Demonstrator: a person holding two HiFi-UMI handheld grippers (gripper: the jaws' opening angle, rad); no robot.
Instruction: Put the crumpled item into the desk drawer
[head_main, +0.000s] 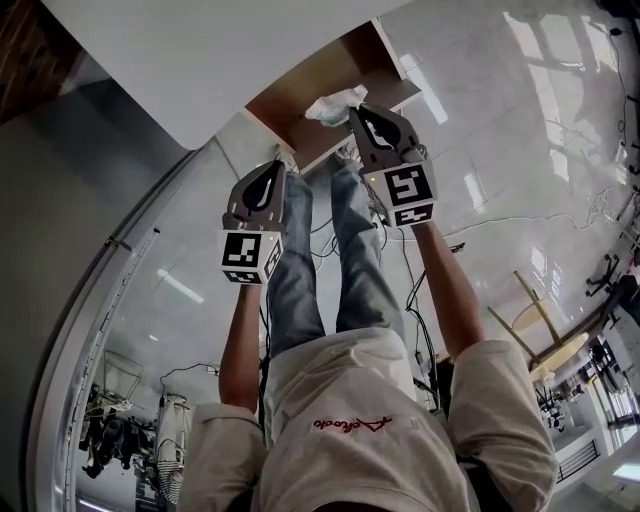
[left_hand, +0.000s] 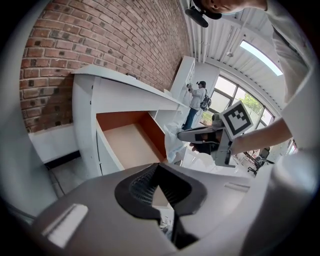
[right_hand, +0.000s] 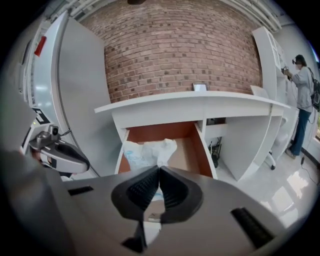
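Pinching the crumpled bag (right_hand: 147, 150), right gripper (right_hand: 160, 168) fingers hover over the drawer (right_hand: 187, 150) at twelve o'clock; left gripper (left_hand: 157, 167) fingers pressed together, empty. Next, likely: lower, release.

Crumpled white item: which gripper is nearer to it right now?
Right. The right gripper is shut on the crumpled item at the open drawer; the left gripper, shut and empty, is apart from it, nearer the person.

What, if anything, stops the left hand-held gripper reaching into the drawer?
Likely yes, nothing blocks it: the drawer stands open just ahead of the left hand-held gripper. The right hand-held gripper holds the crumpled item at its front rim but leaves bare room beside.
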